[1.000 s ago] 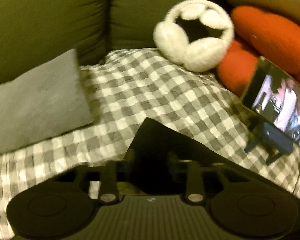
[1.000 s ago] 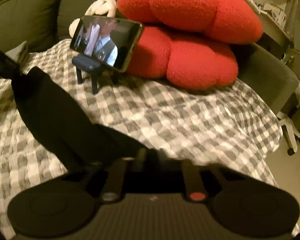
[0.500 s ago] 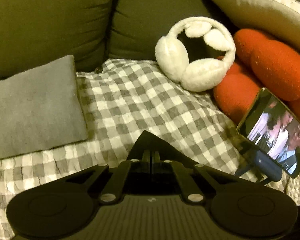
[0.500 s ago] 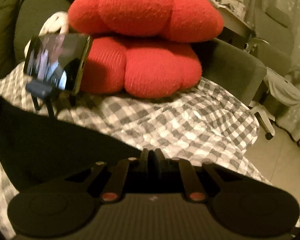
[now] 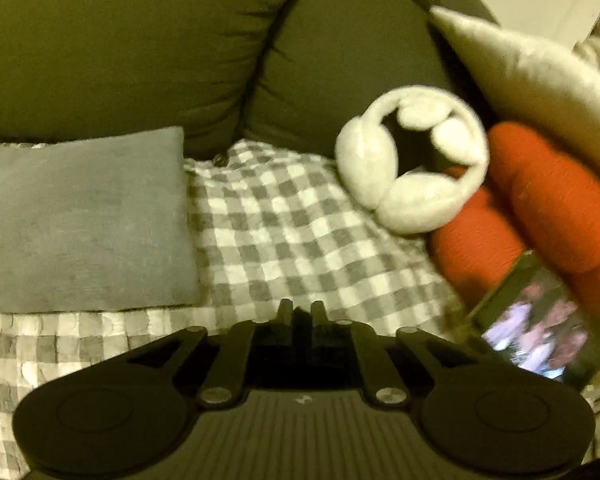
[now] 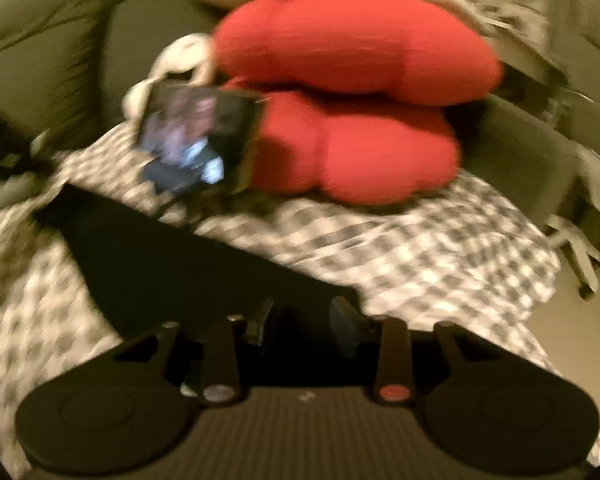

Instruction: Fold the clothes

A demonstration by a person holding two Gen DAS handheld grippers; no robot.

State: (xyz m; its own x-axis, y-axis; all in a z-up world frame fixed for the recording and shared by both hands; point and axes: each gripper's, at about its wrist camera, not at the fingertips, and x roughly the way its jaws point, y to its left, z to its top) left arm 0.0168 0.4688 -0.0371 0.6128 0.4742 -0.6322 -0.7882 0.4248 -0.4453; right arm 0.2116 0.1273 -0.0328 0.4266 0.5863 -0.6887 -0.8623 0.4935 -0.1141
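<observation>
Here, left gripper point(image 5: 300, 312) jaws pinching black garment point(image 6: 160, 264), right gripper point(image 6: 300, 316) jaws parted.

Left gripper point(image 5: 299, 312): jaws nearly closed, a narrow gap between the tips. Right gripper point(image 6: 302, 314): jaws parted, tips well apart; view blurred.

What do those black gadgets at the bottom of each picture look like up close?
Both are matte black. The left gripper has a ribbed centre panel, two round discs at its sides, slanted link bars with silver pivot pins, and two narrow fingers. The right gripper is built alike, but one of its pins is red. No cables, hands or sleeves show.
</observation>
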